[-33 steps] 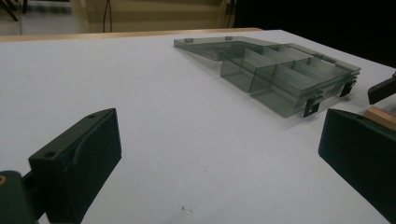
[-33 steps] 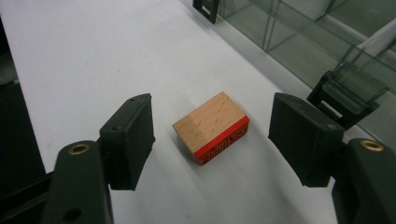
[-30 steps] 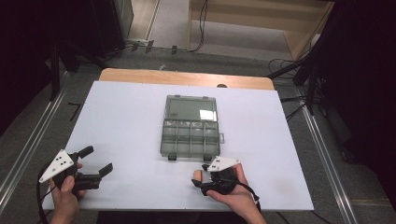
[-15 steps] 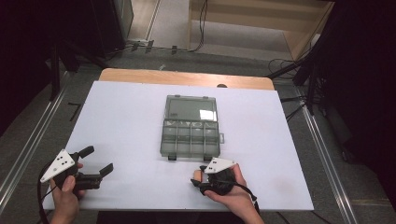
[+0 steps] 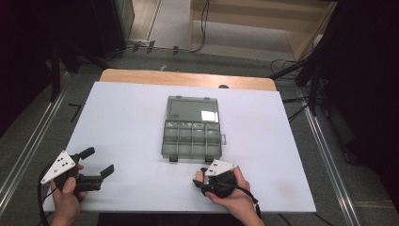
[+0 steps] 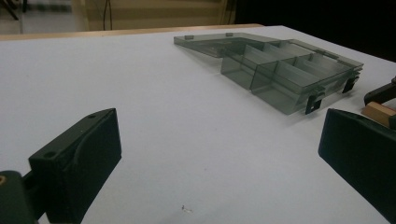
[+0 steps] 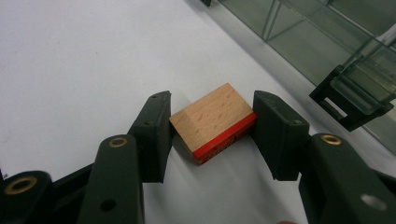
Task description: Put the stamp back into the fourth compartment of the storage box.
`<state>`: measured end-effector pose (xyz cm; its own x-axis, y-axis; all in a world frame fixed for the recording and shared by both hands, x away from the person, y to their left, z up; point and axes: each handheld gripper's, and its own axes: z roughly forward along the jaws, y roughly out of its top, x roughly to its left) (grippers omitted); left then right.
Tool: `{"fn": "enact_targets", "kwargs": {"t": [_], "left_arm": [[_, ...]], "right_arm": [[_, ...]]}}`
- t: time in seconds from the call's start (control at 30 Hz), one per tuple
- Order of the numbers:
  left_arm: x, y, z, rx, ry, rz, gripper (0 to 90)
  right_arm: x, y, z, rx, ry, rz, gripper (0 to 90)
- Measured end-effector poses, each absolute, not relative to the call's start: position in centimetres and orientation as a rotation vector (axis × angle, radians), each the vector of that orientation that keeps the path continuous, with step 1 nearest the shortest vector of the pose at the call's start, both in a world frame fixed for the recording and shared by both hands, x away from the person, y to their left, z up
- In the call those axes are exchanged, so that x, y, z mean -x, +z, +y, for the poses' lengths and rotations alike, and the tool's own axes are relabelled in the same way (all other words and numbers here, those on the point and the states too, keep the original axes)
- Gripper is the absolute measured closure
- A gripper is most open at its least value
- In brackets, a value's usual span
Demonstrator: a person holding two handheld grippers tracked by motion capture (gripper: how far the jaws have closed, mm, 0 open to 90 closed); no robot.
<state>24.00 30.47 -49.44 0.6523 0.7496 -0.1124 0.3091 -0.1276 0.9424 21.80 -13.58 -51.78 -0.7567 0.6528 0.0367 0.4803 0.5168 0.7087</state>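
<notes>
The right gripper (image 7: 212, 126) is down low on the white table (image 5: 122, 117), its jaws standing on either side of a small wooden block (image 7: 213, 120) with a red band along its lower edge, and they have just been closing in on it. In the right gripper view both pads look to be touching the block's sides, though the contact on the far pad is hard to judge, since the block sits at a slant between them. The red band carries some lettering, too blurred to read. From the high view the block (image 5: 199, 176) is barely a sliver at the near edge of the table, mostly covered by the right gripper (image 5: 203, 179) and the hand (image 5: 233, 193) wrapped round it. Just beyond lies the smoky clear compartment box (image 5: 192, 134), lid thrown flat open toward the far side, its latches nearest the block; the dividers are plain enough, but what the compartments hold I cannot make out through the tinted plastic. Over at the left, the left gripper (image 5: 96, 164) rests near the table's front edge with its jaws spread wide and nothing between them; in the left gripper view the right-hand jaw is cut off by the frame, and a corner of the block (image 6: 380, 113) peeks in behind it.
</notes>
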Motion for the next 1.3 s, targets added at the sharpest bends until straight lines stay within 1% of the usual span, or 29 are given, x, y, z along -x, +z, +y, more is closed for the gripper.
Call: {"fn": "enact_targets", "kwargs": {"t": [0.6,1.3], "left_arm": [[-24.0,-49.4,30.5,-1.709,0.477,0.857,0.0],[-23.8,-49.4,30.3,-1.719,0.491,0.839,0.0]], "right_arm": [[-22.0,-51.7,-13.9,-0.974,1.1,2.524,48.0],[-22.4,-50.2,-16.0,-1.022,1.192,2.476,48.0]]}}
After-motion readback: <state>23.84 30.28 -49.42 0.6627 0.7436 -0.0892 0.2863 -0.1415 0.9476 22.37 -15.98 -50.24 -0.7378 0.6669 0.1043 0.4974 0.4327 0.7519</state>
